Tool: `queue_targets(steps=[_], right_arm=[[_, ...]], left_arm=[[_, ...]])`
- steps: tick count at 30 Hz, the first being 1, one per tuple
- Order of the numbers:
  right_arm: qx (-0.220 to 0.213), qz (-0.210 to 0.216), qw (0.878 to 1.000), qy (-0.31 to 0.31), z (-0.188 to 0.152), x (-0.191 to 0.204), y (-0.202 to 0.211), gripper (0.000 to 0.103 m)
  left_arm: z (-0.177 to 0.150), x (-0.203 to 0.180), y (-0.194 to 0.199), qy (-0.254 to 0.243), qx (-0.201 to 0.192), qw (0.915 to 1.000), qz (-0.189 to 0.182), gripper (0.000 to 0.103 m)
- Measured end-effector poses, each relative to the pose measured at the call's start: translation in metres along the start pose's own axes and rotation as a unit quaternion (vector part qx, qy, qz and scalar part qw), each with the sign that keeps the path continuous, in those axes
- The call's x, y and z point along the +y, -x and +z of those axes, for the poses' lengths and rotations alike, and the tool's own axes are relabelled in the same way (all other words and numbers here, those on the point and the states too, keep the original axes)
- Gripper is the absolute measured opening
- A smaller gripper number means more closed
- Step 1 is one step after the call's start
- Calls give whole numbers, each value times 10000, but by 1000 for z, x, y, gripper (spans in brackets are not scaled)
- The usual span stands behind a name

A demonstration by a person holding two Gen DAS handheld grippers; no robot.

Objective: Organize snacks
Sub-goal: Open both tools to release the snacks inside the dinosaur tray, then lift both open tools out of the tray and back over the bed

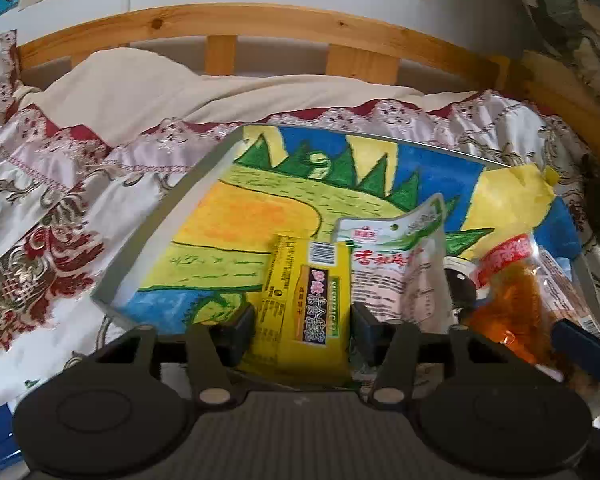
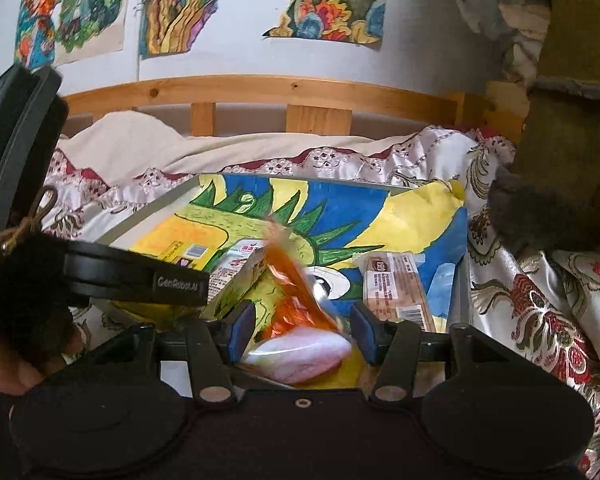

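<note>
Snacks go flat in the tray (image 1: 148,240). My left gripper (image 1: 302,330) straddles the yellow pack (image 1: 300,308), half-open; my right gripper (image 2: 302,332) loosely brackets the orange bag (image 2: 296,300). I'd open both wider before lifting clear.

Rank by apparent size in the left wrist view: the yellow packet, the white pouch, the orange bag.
1. yellow packet, nearest the camera, so its lead is unsure.
2. white pouch and orange bag look alike; both partly hidden, so unranked.

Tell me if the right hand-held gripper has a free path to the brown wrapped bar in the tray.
Probably not directly: the orange packet sits between the right hand-held gripper pads; the brown wrapped bar lies uncovered just right of it.
</note>
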State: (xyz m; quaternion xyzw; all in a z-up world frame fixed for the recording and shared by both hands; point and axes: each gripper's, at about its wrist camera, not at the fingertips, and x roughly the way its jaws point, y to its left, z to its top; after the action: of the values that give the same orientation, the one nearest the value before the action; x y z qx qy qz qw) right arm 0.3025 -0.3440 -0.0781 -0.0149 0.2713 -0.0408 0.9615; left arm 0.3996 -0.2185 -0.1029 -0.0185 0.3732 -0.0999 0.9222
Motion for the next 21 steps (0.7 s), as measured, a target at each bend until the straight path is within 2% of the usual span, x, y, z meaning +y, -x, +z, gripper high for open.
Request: queue_targets(steps=[3, 5, 9, 17, 21], right_arm=[[-48, 55, 10000, 36, -1, 1, 3, 63], [-115, 41, 9999, 98, 0, 4, 7, 66], [-413, -19, 9990, 186, 5, 8, 23, 80], [-955, -144, 9953, 2, 17, 12, 75, 88], [-1323, -184, 9910, -110, 23, 19, 115, 98]], left_arm=[[-1, 4, 3, 55, -6, 9999, 159, 64], [-2, 9, 9, 89, -66, 9997, 210, 73], [-1, 20, 30, 162, -359, 9991, 182, 83], [3, 42, 100, 206, -1069, 9939, 160, 99], [-6, 60, 144, 260, -1393, 9898, 107, 102]])
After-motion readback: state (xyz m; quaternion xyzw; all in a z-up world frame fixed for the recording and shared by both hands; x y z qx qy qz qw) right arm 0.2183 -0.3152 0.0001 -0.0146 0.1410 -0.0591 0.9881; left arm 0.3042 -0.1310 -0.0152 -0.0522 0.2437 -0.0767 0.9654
